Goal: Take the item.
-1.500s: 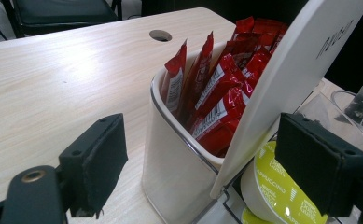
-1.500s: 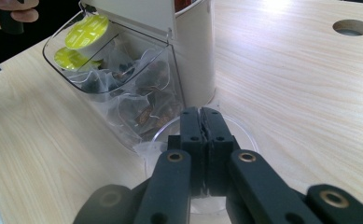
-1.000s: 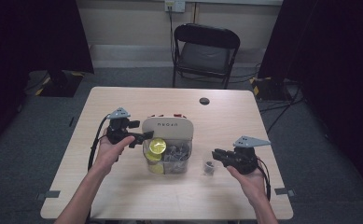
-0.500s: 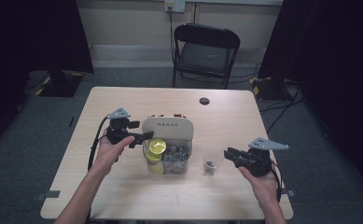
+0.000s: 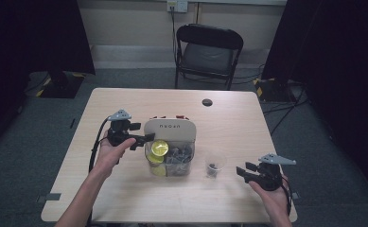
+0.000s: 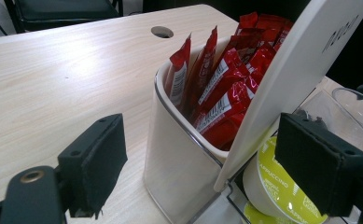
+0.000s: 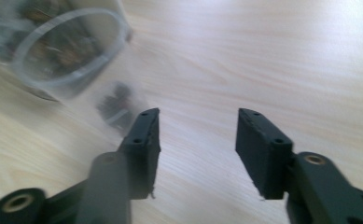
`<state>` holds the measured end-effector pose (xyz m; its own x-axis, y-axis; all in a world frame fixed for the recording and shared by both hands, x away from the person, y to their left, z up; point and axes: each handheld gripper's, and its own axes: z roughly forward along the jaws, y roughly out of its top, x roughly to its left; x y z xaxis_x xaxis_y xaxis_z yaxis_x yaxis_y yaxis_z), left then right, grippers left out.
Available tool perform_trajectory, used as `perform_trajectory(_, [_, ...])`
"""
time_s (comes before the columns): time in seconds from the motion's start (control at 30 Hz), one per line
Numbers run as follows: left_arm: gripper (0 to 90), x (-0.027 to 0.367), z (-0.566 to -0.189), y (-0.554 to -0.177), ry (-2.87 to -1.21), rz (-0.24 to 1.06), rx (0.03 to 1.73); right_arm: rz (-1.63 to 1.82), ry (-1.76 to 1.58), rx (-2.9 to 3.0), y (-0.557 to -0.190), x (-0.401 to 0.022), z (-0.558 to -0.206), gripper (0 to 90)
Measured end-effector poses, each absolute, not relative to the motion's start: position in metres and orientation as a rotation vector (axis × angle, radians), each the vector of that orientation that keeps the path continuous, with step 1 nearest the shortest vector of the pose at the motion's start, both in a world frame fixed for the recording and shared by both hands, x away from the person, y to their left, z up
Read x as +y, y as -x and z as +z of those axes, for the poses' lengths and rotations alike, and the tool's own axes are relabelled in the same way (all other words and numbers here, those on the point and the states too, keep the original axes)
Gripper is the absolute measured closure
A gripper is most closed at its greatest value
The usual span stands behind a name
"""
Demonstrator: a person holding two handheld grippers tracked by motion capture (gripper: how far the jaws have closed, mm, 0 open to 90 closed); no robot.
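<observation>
Your right gripper (image 5: 244,171) sat at about 4 o'clock on the table (image 5: 125,198), jaws spread and just opening wider with nothing between them, the clear cup (image 5: 214,165) near it toward 9 o'clock. Your left gripper (image 5: 147,139) was half spread beside the organizer box (image 5: 170,127) at table center, yellow capsule (image 5: 160,148) touching one jaw; couldn't tell if it gripped.

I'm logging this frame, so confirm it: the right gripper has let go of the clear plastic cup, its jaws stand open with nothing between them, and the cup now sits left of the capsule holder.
One thing is wrong: the clear plastic cup sits right of the capsule holder, not left, as the high view shows. The right gripper does stand open and empty, apart from the cup.
</observation>
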<state>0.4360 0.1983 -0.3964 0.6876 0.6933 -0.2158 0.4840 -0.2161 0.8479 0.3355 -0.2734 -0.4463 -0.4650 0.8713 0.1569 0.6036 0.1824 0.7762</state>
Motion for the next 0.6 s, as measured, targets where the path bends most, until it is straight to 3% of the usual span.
perform_trajectory(0.3, [16.8, 0.198, -0.397, -0.436, -1.878, 0.259, 0.929, 1.004, -1.486, 2.155, -0.348, -0.270, -0.474, 27.2])
perform_trajectory(0.6, [17.3, 0.201, -0.397, -0.435, -1.870, 0.259, 0.929, 0.937, -1.509, 2.143, -0.349, -0.268, -0.483, 20.8])
